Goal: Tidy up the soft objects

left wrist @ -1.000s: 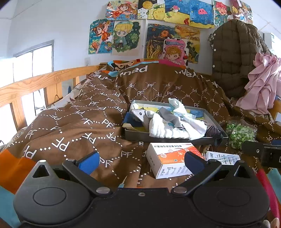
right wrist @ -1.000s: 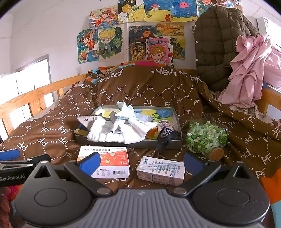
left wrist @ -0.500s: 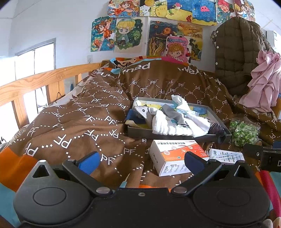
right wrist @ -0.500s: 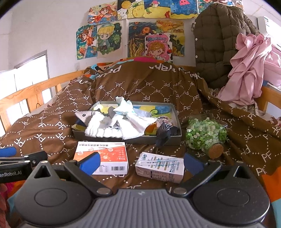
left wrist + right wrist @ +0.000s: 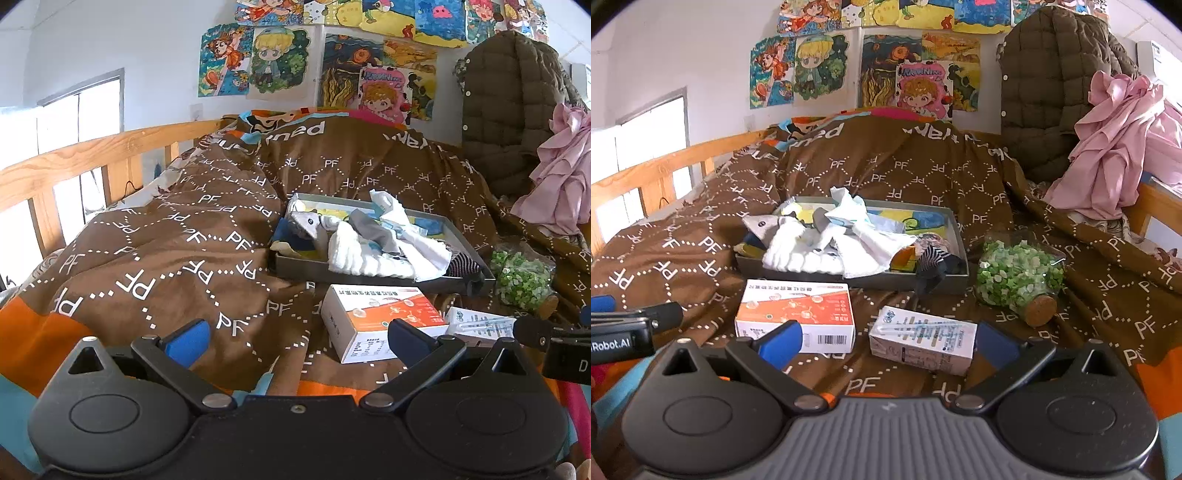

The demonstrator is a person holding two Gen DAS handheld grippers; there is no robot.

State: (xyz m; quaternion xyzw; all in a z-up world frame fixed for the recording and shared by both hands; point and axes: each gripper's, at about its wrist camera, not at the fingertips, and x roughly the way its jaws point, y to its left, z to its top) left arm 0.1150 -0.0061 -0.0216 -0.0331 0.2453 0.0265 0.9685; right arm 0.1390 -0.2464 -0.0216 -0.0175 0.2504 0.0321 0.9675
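Socks [image 5: 827, 251] sit heaped in tray [image 5: 955, 225] mid-frame; view has crept closer. My left tool [image 5: 295, 339] and right tool [image 5: 888, 341] gape, empty.

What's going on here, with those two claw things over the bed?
A person holds two grippers above a brown quilt; both the left gripper and the right gripper are open and hold nothing. Ahead, a gray tray holds a loose heap of socks and cloths, one striped sock hanging over its front edge. Two cartons and a jar lie beside it.
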